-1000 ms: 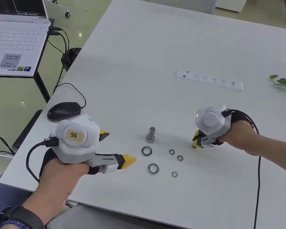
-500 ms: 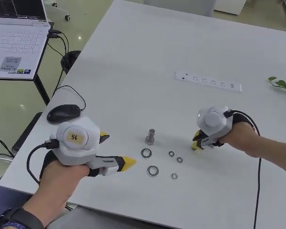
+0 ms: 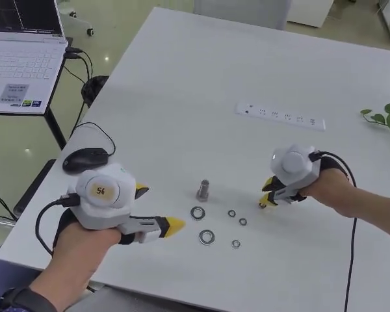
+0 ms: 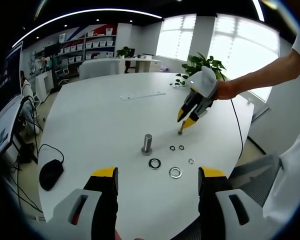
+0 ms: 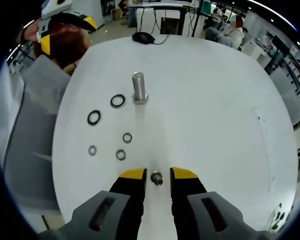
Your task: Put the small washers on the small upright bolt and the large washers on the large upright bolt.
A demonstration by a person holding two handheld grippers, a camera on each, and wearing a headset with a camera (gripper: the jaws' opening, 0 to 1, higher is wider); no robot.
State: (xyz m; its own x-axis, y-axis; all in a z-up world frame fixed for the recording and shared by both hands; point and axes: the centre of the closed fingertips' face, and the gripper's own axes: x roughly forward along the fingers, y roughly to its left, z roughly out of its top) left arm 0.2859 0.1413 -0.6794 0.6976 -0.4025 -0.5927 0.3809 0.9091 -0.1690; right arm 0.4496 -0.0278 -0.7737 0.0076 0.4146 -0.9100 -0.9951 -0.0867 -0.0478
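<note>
A large steel bolt stands upright on the white table. Two large washers lie flat just in front of it. Three small washers lie to their right. My right gripper is right of the washers, shut on a small bolt whose lower end meets the table. My left gripper hovers left of the washers, open and with nothing between its fingers. The right gripper view has the large bolt ahead, with the washers left of it.
A white power strip lies at the back right. At the table's left edge rests a black mouse with its cable. Off the table to the left stands a laptop. Green leaves poke in at the far right.
The head camera has shifted a little. Both grippers, the bolt and the washers keep nearly the same places relative to each other.
</note>
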